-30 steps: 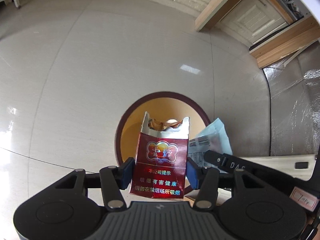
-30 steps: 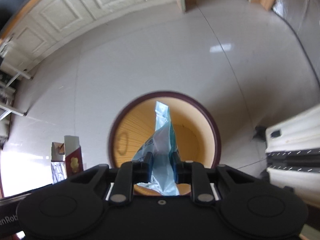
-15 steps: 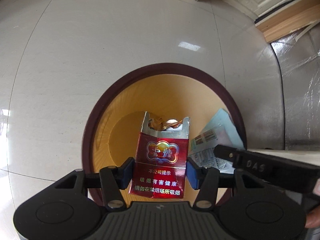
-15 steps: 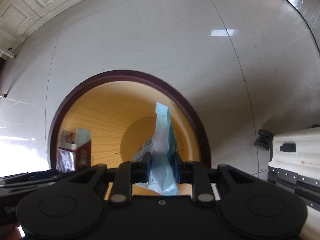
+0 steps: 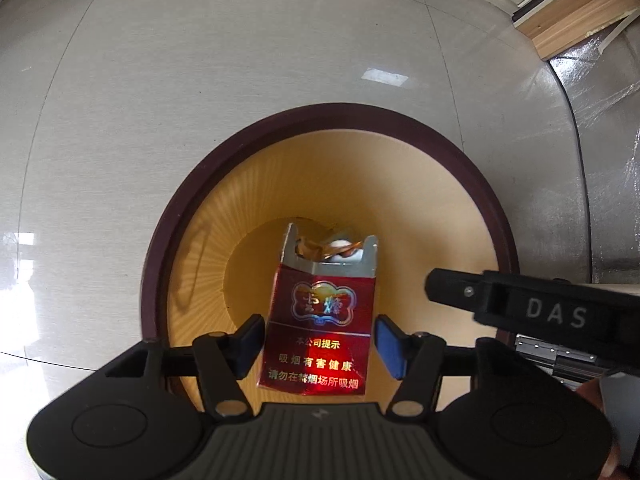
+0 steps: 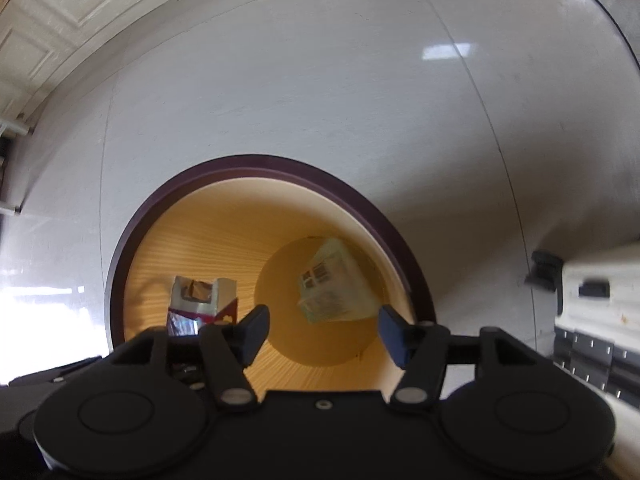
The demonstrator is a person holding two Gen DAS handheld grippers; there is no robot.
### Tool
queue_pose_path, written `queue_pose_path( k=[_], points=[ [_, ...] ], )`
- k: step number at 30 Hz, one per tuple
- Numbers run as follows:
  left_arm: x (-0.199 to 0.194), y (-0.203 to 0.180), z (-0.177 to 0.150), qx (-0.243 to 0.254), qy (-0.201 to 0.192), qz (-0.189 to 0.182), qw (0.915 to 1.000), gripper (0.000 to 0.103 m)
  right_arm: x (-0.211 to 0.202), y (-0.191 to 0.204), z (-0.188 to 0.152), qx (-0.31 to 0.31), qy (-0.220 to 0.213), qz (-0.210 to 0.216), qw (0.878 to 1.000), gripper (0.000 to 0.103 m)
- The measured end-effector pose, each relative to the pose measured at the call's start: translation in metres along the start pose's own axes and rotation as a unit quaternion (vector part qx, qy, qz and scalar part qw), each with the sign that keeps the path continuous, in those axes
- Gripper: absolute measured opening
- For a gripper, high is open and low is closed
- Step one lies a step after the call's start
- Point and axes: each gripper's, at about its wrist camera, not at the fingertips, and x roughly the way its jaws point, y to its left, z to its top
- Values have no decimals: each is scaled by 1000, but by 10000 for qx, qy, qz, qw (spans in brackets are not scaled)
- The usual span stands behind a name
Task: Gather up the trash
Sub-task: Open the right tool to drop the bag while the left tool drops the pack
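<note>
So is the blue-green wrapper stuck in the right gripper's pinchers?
No, the wrapper lies down inside the bin, clear of the opening right gripper.

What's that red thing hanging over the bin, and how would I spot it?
Find the round bin with the dark rim and yellow inside, standing on the pale floor. Just above its mouth, between the opening jaws of the left gripper, is a cigarette pack: glossy red, gold lettering, silver top torn open, unlike the pale wrapper inside the bin.

Both wrist views are aimed steeply down, close above the bin, whose rim fills the frame centre. Shared by both: bin, pale floor, cigarette pack, seen lower left in the right view. The right gripper body is caught at the left view's right edge.
</note>
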Motion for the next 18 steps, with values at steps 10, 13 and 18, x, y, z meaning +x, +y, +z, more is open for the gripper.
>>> queue_pose_path(
  k=[10,13,18],
  points=[
    [-20,0,-3,189,102,283,9994,83,-12,-6,-7,179,200,15,9996,60],
    [-30,2,-3,222,135,429,9987,87,-19,-4,-7,99,222,-25,9997,62],
    [-51,11,-6,140,168,623,9978,91,-37,-1,-10,64,131,-189,9997,70]
  ],
)
